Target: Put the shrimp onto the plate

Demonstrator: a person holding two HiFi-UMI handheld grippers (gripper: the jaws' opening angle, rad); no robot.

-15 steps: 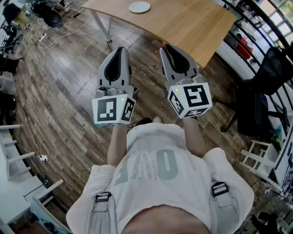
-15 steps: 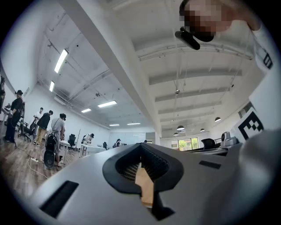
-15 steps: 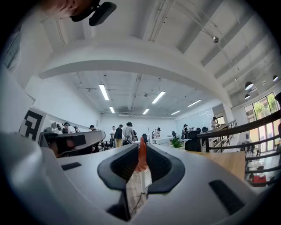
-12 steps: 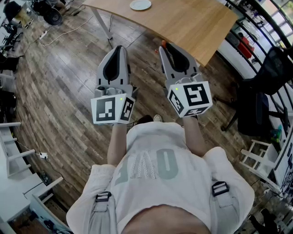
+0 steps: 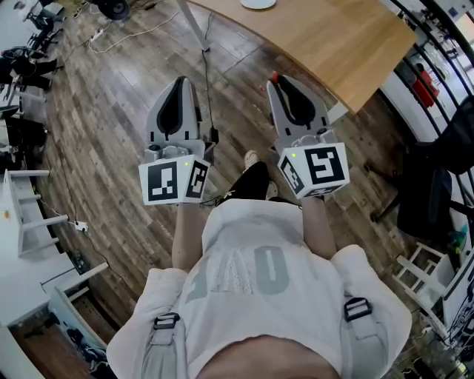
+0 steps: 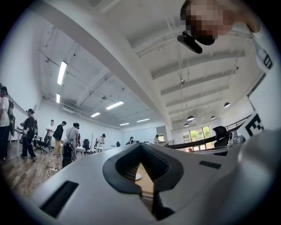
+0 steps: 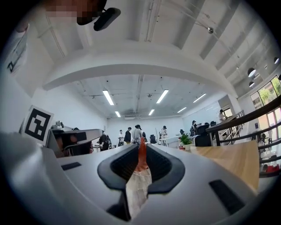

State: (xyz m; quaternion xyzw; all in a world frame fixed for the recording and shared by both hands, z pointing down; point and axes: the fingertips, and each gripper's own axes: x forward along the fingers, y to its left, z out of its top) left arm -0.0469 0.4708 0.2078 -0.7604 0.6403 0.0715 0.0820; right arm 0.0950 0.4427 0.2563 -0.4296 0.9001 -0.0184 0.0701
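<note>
Clamped in the right hand-held gripper: the shrimp, pinched between black ribbed pads. Pale, greyish-white and faintly translucent along the body, a fine line across it, then narrowing to a glossy orange-red tail. Long axis in line with the jaws, tail outward past the tips, blunt end back toward the camera, in the lower middle of the right gripper view. Shows in the head view only as a red speck at the gripper's tip, upper middle of the frame, just below the tabletop edge.

Closed on nothing at the left hand-held gripper: tips together, a teardrop window between the ribbed pads, light wood grain visible through it. Smooth matte grey shells on both, rounded and tapering toward the tips. Behind each, mid-frame in the head view, a white cube with black square markers.

At the very top edge of the head view, a round white plate on a light, smooth wooden tabletop with a rounded corner at the upper right. Well apart from the shrimp. Around and below, a floor of dark, streaky planks. At the bottom of the frame, a white shirt with pale grey lettering.
</note>
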